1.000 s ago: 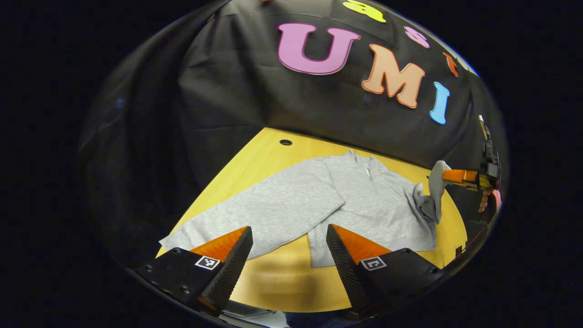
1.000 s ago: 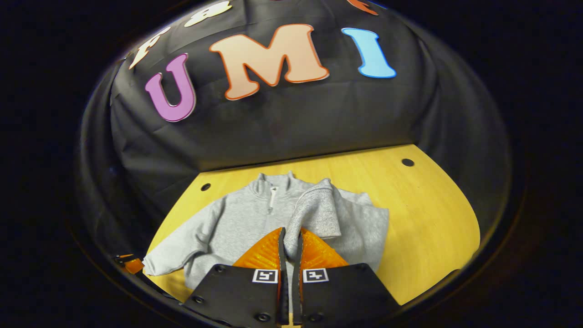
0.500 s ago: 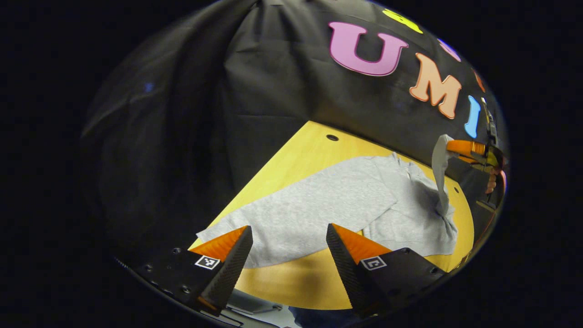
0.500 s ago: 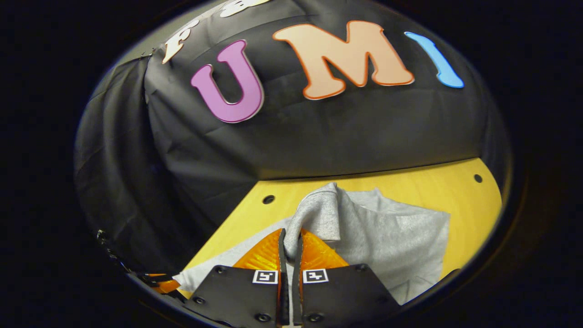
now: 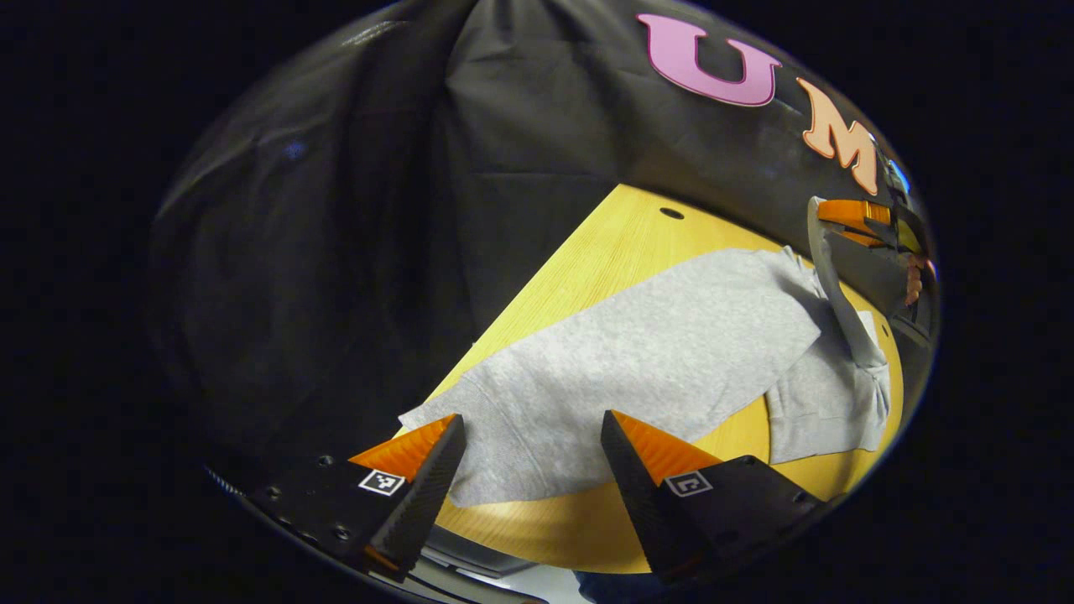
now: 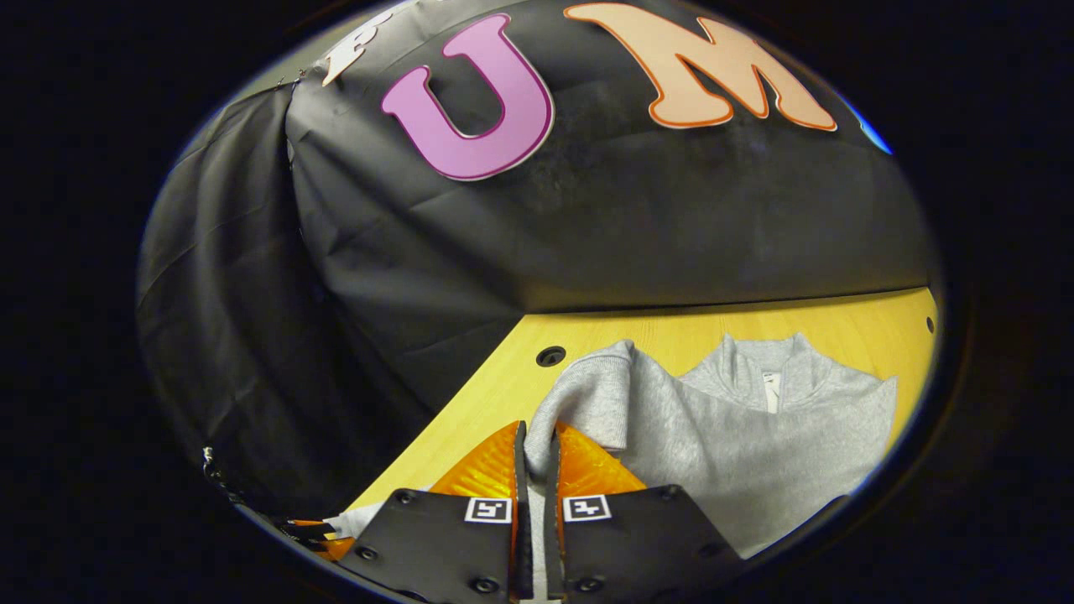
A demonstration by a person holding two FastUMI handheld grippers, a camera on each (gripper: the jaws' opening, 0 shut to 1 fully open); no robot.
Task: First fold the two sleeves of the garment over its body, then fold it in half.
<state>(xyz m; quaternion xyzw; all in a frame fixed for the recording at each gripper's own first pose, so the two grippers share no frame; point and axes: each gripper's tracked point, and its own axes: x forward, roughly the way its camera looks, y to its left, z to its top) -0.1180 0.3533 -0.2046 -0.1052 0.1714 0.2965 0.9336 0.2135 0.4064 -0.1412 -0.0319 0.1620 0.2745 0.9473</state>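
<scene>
A grey sweatshirt lies spread on the yellow wooden table. Its near sleeve stretches flat toward my left gripper, which hovers open just above the cuff end with nothing between its fingers. My right gripper is shut on the other sleeve, holding its cuff lifted over the sweatshirt's body; the collar and zip show beyond. In the left gripper view the right gripper appears at far right, a hand behind it, with the raised sleeve hanging from it.
Black cloth walls close in the table at the back and left. Round holes sit in the tabletop near its far corners. Bare table lies in front of the left gripper, close to the front edge.
The right gripper has carried the lifted sleeve leftward across the body, so the collar now shows to its right. The left gripper has swung toward the near sleeve's cuff, still open.
</scene>
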